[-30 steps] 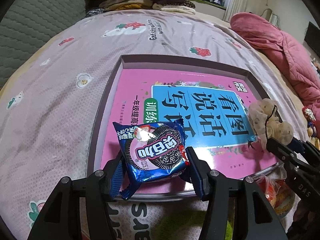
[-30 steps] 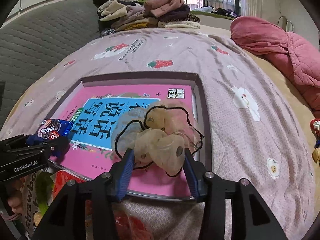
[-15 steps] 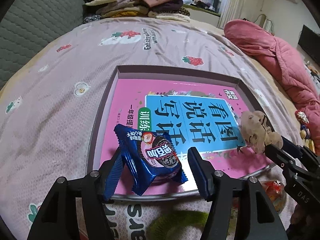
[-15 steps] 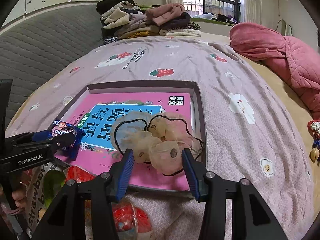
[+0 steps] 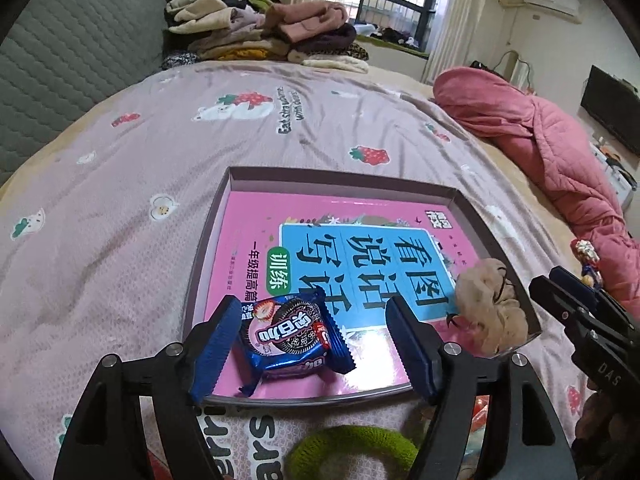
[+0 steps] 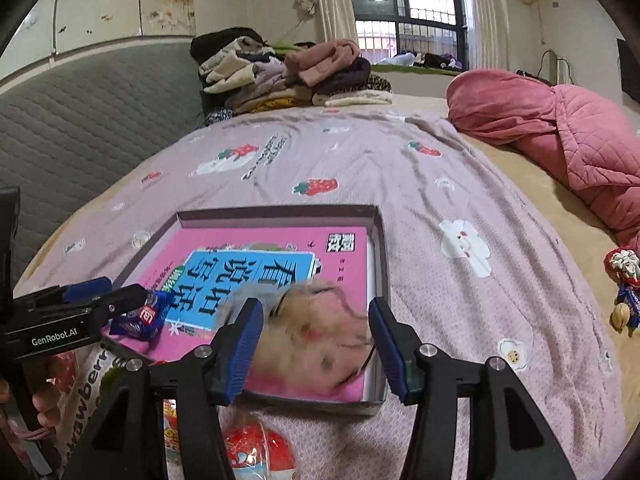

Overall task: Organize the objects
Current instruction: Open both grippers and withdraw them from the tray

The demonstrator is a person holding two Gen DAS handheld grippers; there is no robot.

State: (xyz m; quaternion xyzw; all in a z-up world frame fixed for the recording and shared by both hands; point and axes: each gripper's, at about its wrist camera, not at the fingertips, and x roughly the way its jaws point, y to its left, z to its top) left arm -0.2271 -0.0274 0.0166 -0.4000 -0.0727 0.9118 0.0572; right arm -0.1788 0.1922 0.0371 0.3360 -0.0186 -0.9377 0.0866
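Left wrist view: a pile of folded clothes (image 5: 256,36) and a pink quilt (image 5: 552,148) lie far back on the bed (image 5: 120,184). The shallow tray (image 5: 204,248) holds a pink book (image 5: 320,248); the cookie packet (image 5: 290,334) rests on it between the left tool's (image 5: 310,346) parted fingers.

Right wrist view: the blurred scrunchie (image 6: 316,328) lies in the tray's near right corner, between the right tool's (image 6: 316,350) spread fingers.
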